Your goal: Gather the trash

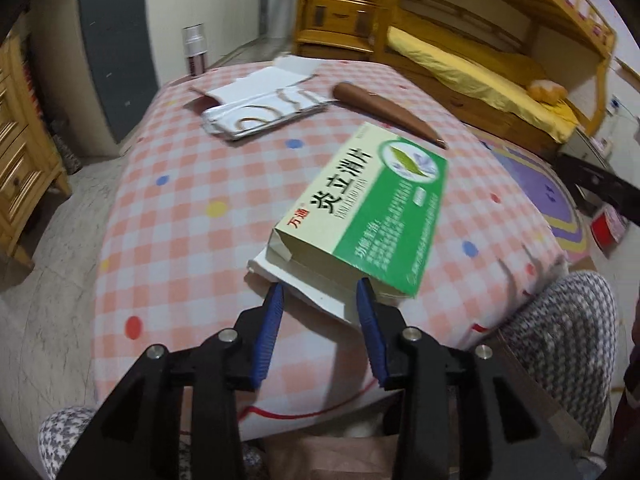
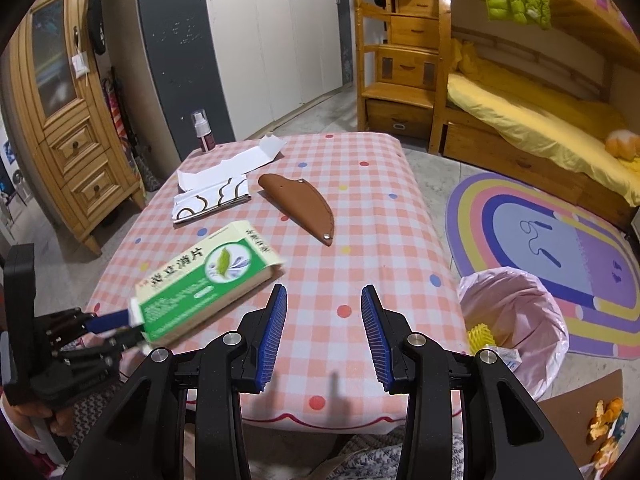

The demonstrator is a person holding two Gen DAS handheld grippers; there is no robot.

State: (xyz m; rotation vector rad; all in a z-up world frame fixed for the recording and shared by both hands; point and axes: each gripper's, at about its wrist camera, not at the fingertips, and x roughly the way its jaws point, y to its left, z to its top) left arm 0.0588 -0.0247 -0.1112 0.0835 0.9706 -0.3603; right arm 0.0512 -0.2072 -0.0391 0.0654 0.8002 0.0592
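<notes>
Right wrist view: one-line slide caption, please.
Left gripper at green medicine box's flap; right gripper open above checked tablecloth.

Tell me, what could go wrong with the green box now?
1. The left tool only reaches the green box at its thin white flap. The box might slip, or the flap might tear.
2. That end of the box is open, so anything left inside could fall out when it tips.
3. The pink-lined bin stands on the floor beside the table. A loosely held box could drop before it gets there.
</notes>
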